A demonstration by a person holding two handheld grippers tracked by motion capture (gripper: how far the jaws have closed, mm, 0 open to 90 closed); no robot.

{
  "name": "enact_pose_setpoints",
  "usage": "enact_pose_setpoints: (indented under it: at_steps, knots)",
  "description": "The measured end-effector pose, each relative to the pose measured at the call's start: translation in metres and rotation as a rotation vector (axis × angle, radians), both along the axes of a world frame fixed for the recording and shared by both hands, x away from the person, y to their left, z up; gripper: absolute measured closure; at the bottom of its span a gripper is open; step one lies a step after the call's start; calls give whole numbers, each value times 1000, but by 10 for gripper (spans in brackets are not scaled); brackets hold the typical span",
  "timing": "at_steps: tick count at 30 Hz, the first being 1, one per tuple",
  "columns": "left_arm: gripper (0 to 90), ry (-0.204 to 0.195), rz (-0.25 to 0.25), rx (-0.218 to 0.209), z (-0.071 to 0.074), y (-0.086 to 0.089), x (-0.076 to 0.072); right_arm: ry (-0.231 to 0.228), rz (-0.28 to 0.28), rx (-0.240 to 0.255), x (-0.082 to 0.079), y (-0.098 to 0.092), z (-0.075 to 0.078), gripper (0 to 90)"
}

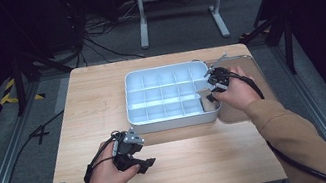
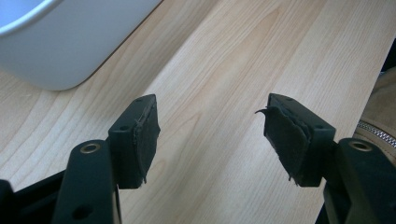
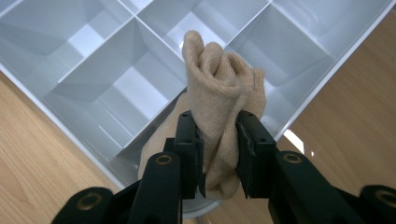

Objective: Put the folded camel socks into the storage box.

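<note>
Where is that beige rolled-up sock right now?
In the right gripper view, the beige sock is pinched between the jaws of the right hand-held gripper, above the near right corner of the white divided tray.

The sock [image 3: 224, 93] sits between the right gripper's [image 3: 219, 154] fingers [image 3: 189, 149], pinched at its middle, its rolled end beyond the fingertips and over the tray [image 1: 146, 123]; the tray's near right corner lies under those fingers, its compartments spreading ahead and to the left of them; the table [image 2: 224, 65] lies bare between the left gripper's [image 2: 212, 135] fingers [image 2: 140, 135]; a corner of the tray stands ahead and left of them, apart; a sleeve [image 2: 380, 107] lies right of the right finger.
</note>
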State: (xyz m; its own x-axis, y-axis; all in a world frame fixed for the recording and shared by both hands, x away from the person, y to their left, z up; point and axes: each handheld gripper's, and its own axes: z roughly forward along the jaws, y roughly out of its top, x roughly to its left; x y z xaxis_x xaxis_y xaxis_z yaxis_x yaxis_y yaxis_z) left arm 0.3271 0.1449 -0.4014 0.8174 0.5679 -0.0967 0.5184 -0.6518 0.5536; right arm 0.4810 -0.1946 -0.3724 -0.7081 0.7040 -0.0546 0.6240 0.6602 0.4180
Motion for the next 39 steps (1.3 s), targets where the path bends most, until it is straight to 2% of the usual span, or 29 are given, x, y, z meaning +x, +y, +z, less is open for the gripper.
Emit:
enact_pose_setpoints:
  at_steps: [8, 13, 24, 31, 39]
  knots:
    - [361, 3, 12, -7, -1, 4, -2, 28, -4, -38, 2, 6, -7, 725]
    - [361, 1, 11, -4, -1, 5, -2, 70, 2, -63, 3, 10, -10, 732]
    - [361, -2, 4, -3, -1, 2, 0, 138, 18, -140, 5, 21, -30, 734]
    - [361, 6, 1, -3, -1, 1, 1, 164, 5, -139, 11, 21, -42, 728]
    - [360, 5, 1, 2, -2, 0, 1, 179, 4, -159, 14, 25, -46, 721]
